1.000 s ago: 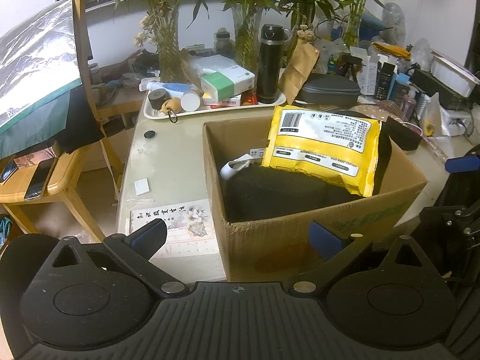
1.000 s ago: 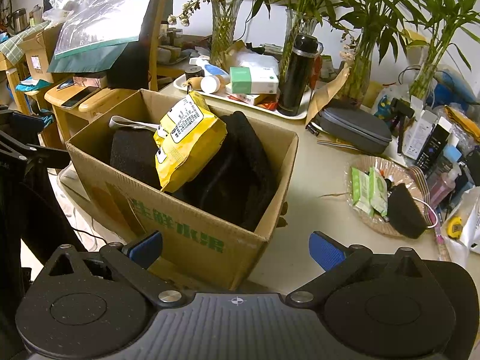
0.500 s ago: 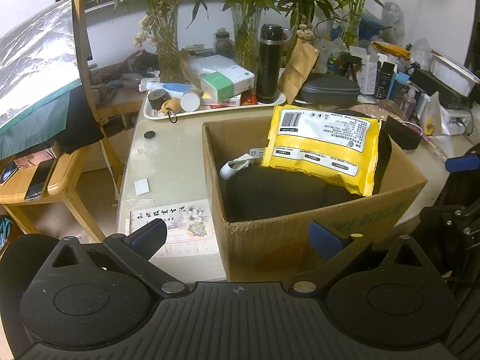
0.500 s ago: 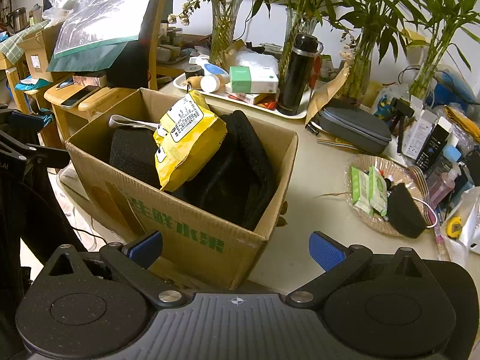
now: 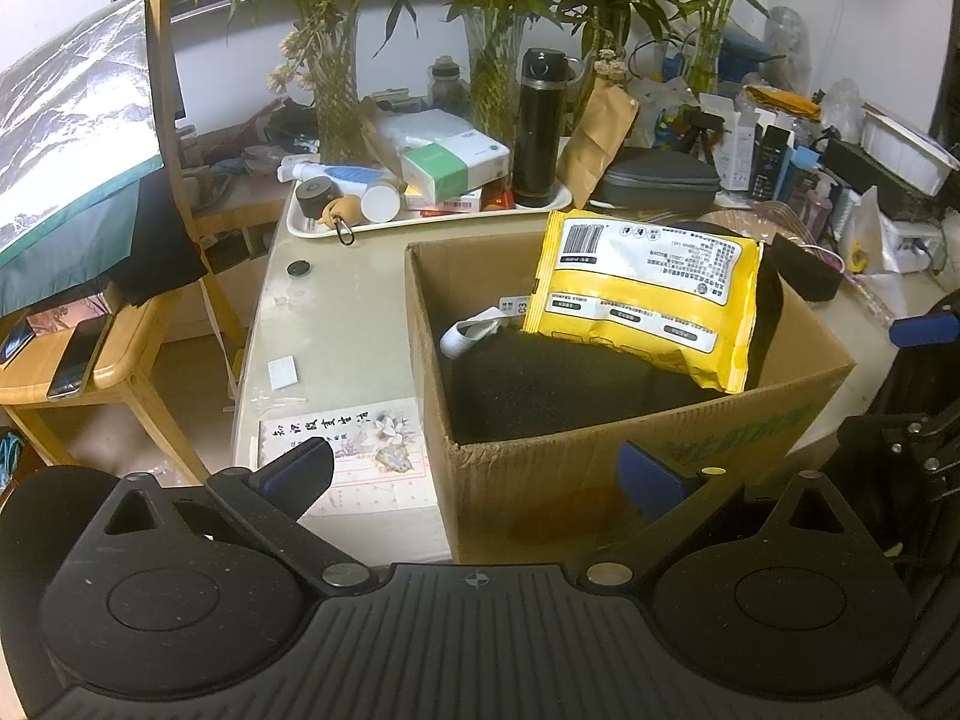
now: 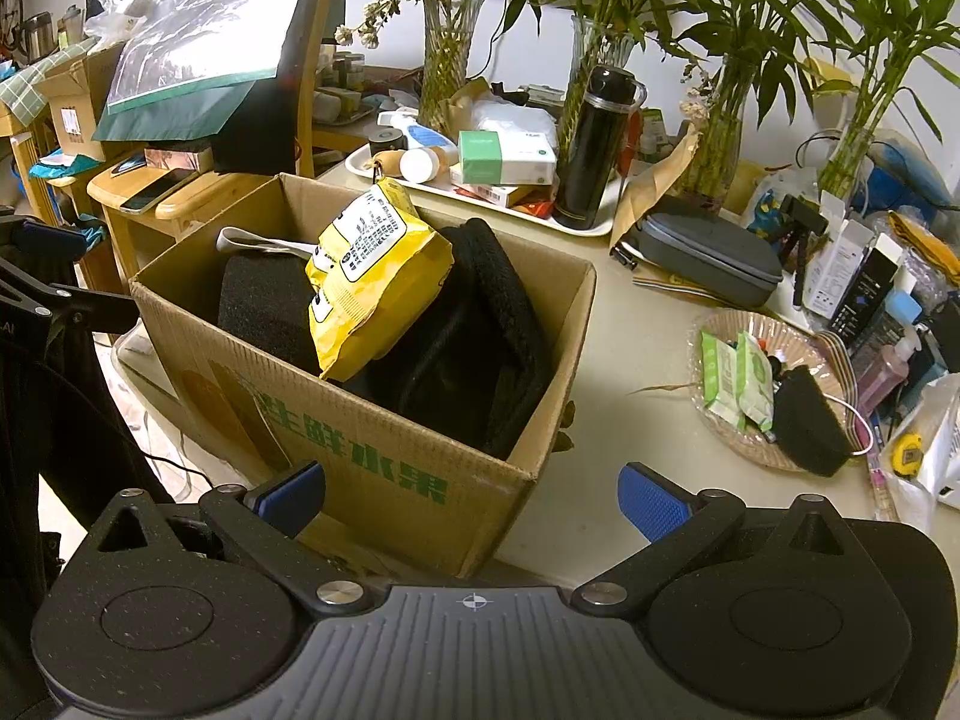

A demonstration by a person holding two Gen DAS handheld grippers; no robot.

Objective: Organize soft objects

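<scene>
A brown cardboard box (image 5: 600, 480) (image 6: 384, 468) stands on the pale table. Inside it a yellow soft pack (image 5: 648, 294) (image 6: 372, 288) leans upright on black foam pieces (image 5: 540, 378) (image 6: 264, 306) and a black padded bag (image 6: 480, 348). My left gripper (image 5: 474, 474) is open and empty, held back from the box's near corner. The right gripper (image 6: 474, 498) is also open and empty, in front of the box's printed side. A black sponge (image 6: 810, 420) and green packets (image 6: 735, 378) lie in a shallow dish (image 6: 720, 324) to the right.
A white tray (image 5: 312, 228) with bottles, boxes and a black flask (image 5: 540, 126) sits behind the box. Glass vases of bamboo (image 6: 444, 60) line the back. A grey zip case (image 6: 702, 252) lies right of the tray. A wooden side table (image 5: 78, 372) stands left.
</scene>
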